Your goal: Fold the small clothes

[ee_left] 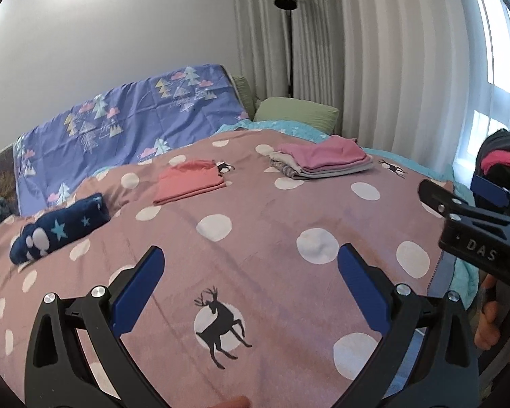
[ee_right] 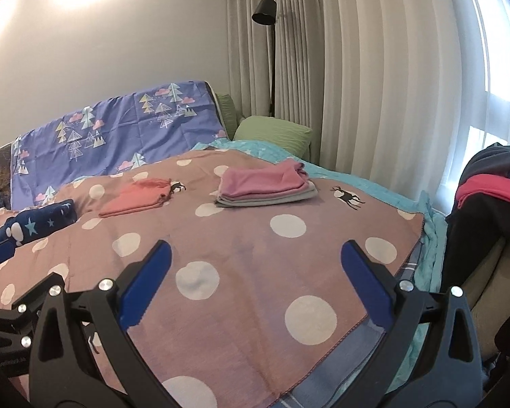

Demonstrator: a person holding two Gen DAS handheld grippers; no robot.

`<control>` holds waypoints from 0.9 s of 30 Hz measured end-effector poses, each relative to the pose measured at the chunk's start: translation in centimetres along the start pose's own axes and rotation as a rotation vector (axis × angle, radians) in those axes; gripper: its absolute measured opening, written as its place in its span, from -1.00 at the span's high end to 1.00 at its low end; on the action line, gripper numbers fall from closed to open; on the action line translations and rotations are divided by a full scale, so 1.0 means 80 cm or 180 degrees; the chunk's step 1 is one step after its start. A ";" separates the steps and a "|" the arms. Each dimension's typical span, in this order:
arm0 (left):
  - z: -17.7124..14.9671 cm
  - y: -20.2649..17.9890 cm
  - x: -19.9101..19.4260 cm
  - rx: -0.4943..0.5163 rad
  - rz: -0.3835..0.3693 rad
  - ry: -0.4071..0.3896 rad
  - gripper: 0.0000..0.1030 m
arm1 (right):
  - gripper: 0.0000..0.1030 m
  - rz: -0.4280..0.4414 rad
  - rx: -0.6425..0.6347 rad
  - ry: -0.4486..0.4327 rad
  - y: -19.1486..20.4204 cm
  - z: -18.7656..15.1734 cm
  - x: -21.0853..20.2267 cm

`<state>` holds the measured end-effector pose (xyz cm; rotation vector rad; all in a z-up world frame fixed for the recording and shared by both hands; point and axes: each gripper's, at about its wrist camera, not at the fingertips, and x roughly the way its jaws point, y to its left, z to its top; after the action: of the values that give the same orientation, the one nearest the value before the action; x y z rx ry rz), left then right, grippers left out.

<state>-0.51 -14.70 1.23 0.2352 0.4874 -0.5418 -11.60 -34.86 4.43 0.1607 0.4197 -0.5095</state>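
Both the left gripper (ee_left: 250,260) and the right gripper (ee_right: 255,255) hang above the bed (ee_right: 241,244), fingers apart, holding nothing. A folded pink stack (ee_right: 265,187) lies farther back.

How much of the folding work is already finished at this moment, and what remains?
Done, by the look of it: a folded stack topped by a pink piece, a folded coral garment and a rolled navy star item lie on the dotted blanket. In hand: nothing; the left claw and right claw are open and empty. Probably left: the dark and red clothes heaped at the right.
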 end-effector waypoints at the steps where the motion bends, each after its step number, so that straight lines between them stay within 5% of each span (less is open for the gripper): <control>1: 0.000 0.003 0.000 -0.0026 -0.0003 -0.0002 -0.97 | -0.96 -0.0004 -0.0003 -0.0004 0.001 0.000 -0.002; 27: -0.008 0.000 0.005 -0.0010 -0.0057 0.0009 -0.97 | -0.96 0.0010 0.0016 0.0109 -0.011 -0.003 0.011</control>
<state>-0.44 -14.63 0.45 0.2289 0.4933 -0.5582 -11.43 -35.95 3.81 0.1752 0.4516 -0.5054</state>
